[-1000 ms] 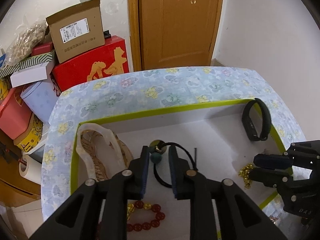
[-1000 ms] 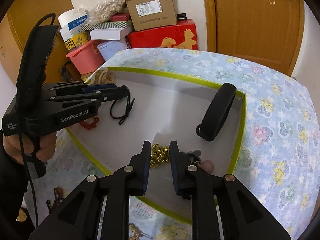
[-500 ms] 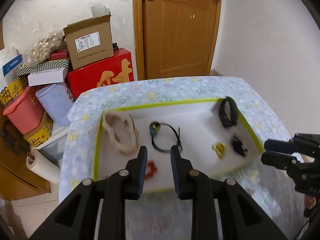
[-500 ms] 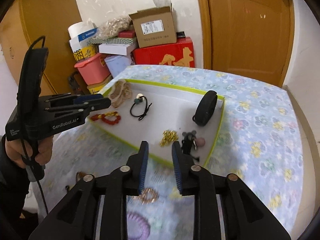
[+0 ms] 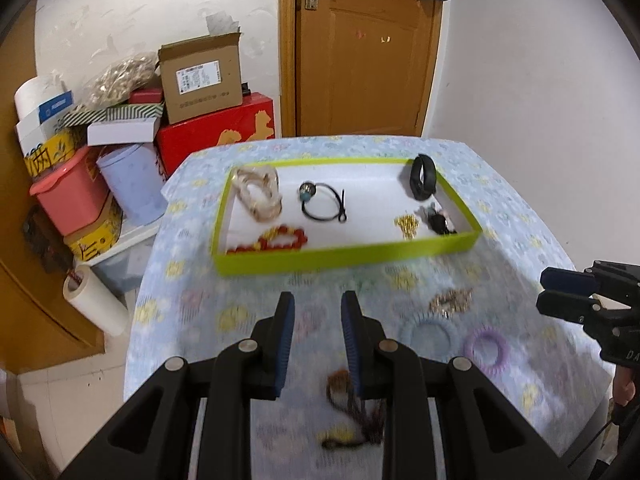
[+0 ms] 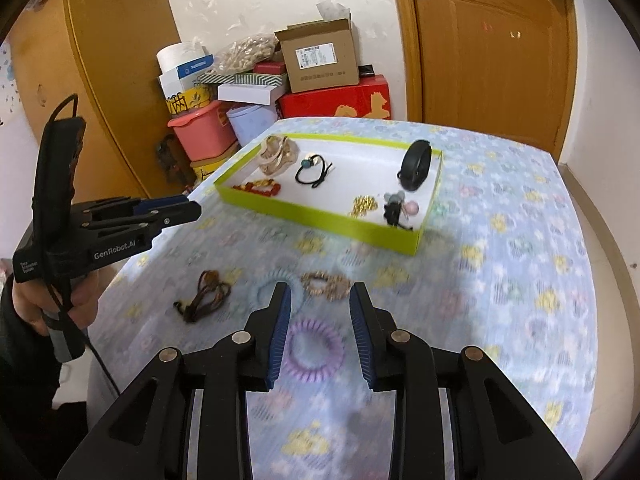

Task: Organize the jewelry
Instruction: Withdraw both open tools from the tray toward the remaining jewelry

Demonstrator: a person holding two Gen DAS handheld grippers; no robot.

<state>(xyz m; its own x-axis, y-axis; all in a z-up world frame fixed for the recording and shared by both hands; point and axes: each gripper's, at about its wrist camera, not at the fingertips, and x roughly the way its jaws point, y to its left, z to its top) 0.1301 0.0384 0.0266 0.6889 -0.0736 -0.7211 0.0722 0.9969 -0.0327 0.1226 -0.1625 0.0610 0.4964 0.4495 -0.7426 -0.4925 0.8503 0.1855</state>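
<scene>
A lime-edged tray (image 5: 344,255) (image 6: 320,222) on the floral tablecloth holds a beige chain, a black cord with a bead (image 5: 320,202), a red bead bracelet (image 5: 280,238), a black band (image 5: 423,176), gold pieces and a dark clip. In front of the tray lie a purple coil ring (image 6: 316,346) (image 5: 486,346), a blue coil ring (image 5: 428,332), a gold bracelet (image 6: 326,284) and a brown cord bracelet (image 6: 206,294). My left gripper (image 5: 316,336) is open and empty, above the cloth. My right gripper (image 6: 320,332) is open and empty, above the purple ring.
Stacked boxes, a pink bin and a paper roll (image 5: 94,306) stand left of the table. A wooden door (image 5: 360,48) is behind. The table's left edge (image 5: 138,320) drops to the floor.
Both grippers have pulled back from the tray toward the table's near side and opened wider. The loose jewelry in front of the tray has come into view.
</scene>
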